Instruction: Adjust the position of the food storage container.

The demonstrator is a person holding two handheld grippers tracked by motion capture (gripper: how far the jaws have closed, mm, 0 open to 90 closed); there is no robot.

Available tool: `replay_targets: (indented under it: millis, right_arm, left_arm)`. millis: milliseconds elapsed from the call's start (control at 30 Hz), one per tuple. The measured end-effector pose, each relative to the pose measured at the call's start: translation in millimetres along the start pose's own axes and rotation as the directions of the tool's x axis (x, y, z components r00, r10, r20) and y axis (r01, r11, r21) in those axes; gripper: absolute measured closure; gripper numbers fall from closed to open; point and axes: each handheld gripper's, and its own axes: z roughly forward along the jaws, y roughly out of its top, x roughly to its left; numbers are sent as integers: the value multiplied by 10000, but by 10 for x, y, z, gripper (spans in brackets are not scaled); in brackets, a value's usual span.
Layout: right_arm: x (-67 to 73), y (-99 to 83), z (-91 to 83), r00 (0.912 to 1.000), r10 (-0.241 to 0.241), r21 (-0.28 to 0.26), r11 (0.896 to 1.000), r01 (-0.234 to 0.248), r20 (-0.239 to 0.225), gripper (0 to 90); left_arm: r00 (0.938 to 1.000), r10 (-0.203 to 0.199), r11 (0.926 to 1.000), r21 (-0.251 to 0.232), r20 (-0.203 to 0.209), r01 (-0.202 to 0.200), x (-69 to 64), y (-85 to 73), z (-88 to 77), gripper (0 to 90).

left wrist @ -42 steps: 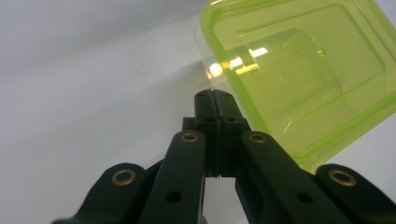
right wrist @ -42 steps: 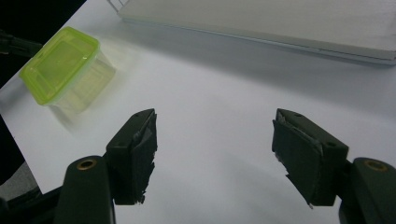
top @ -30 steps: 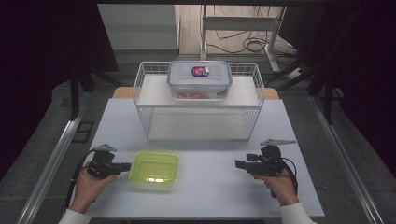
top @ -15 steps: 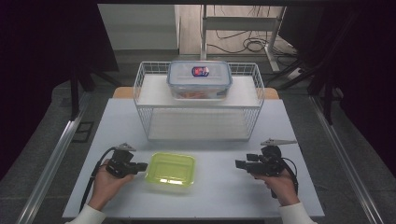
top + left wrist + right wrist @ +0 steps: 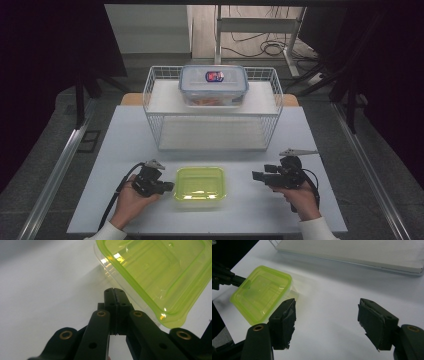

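The green-lidded container (image 5: 200, 183) sits near the front edge of the white table (image 5: 125, 135), midway between both hands, ahead of the wire basket (image 5: 212, 117). The left gripper (image 5: 167, 187) has its jaws pressed together, tips right at the container's left side. Right gripper (image 5: 256, 176), jaws spread and empty, points at it from well apart.

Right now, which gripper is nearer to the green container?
Left. The left gripper has its shut jaws right at the side of the green container; the right gripper stands open, clearly apart on the other side.
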Motion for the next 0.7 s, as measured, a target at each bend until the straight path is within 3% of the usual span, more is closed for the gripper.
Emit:
replay_targets:
  millis: [400,567,700]
  right_arm:
    - [1,-11,22,10000,-52,96,9999,51,20,305]
    - [28,-12,31,9999,-122,130,9998,122,-31,305]
    - [37,-14,48,9998,-158,175,9997,160,-95,304]
  left_arm:
    - [9998,149,9999,-9,111,-149,-83,115,132,900]
    - [9999,-119,9983,-562,68,123,-32,68,0,875]
    - [9992,-381,9913,-1268,-156,358,-28,34,-147,741]
